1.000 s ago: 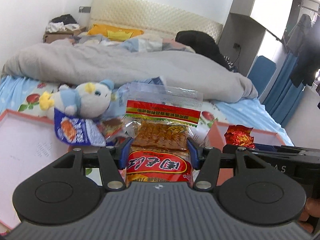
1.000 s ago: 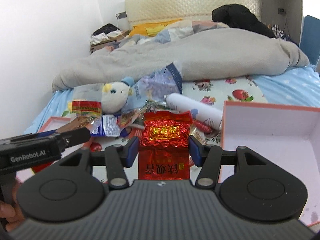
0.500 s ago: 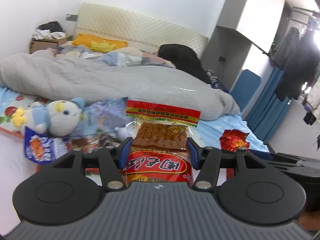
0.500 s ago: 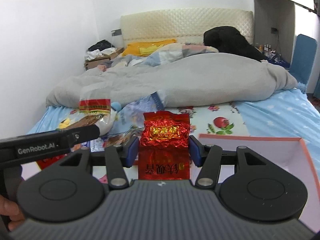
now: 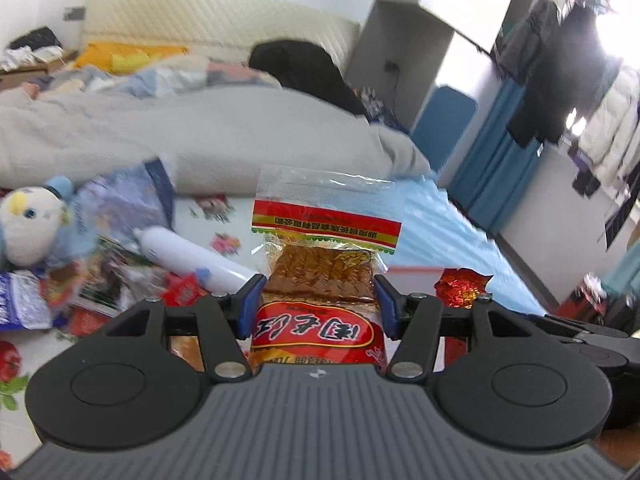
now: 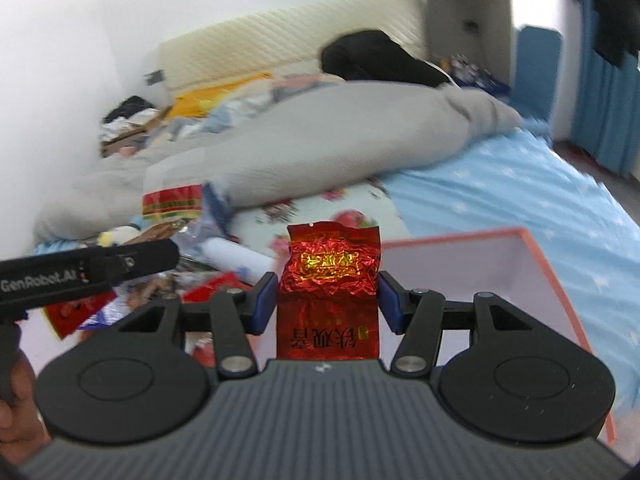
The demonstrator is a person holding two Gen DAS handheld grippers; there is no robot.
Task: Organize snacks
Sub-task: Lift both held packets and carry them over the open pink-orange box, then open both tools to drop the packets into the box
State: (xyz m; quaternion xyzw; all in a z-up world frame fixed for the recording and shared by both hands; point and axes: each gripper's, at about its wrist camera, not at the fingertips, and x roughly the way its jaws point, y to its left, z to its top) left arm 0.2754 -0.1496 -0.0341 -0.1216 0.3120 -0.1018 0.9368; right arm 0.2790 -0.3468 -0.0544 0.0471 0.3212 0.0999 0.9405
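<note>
Both tongs carry a snack above the bed

The left tongs [image 5: 318,300] are closed on a clear-topped snack packet [image 5: 320,280] with a red and green band and red label. The packet stands upright between the blue pads [image 5: 250,304], which press its two sides about halfway up; its transparent top reaches well past the tips and its lower end runs back toward the camera.

The right tongs [image 6: 328,300] are shut on a red foil tea packet [image 6: 329,280], crinkled and gold-printed. It too sits upright and centred between the pads, with its upper part rising above the tips.

Both packets are held in the air over the bed [image 6: 500,200], clear of everything lying on it. Below and behind the left tongs is a heap of loose snacks [image 5: 120,280], with a white bottle [image 5: 188,256] lying on its side and a plush toy [image 5: 28,228] at the left edge. An open box with an orange rim [image 6: 540,264] lies under and to the right of the right tongs, the tea packet just over its near-left corner as seen from that wrist. A grey duvet [image 5: 200,132] is bunched across the bed further back. Each view catches the other tool at its side, and part of a hand [image 6: 16,400] shows at the lower left of the right wrist view
</note>
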